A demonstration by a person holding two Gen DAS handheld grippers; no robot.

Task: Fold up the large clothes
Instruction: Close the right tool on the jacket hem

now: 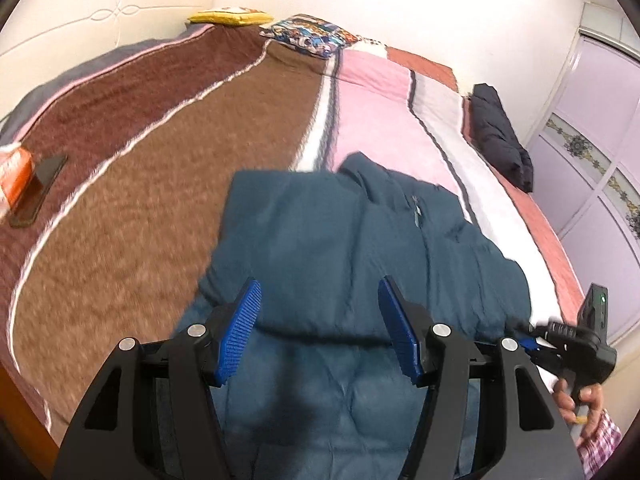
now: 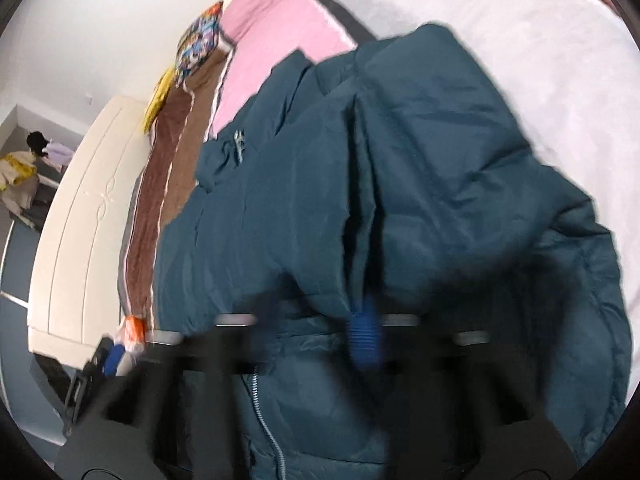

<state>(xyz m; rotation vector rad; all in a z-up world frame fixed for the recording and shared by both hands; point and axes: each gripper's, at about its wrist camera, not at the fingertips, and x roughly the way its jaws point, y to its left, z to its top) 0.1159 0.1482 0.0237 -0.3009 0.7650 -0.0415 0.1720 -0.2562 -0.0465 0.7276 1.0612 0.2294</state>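
The left gripper (image 1: 320, 312) tips downward with its two blue pads (image 1: 240, 328) far apart and nothing squeezed between them. The right gripper (image 2: 364, 340) also tips downward. It looks blurry, and its blue pads are pressed close together. Off to the left gripper's right side, a hand (image 1: 580, 400) holds the right gripper's handle.

likely a home bedroom (blurred): bed (image 1: 160, 140), pillows (image 1: 228, 16), wardrobe (image 1: 592, 128).

You had bright, even room light, but motion blur smeared your right gripper (image 2: 362, 336); ahead of it, fisheye bending curved every edge.
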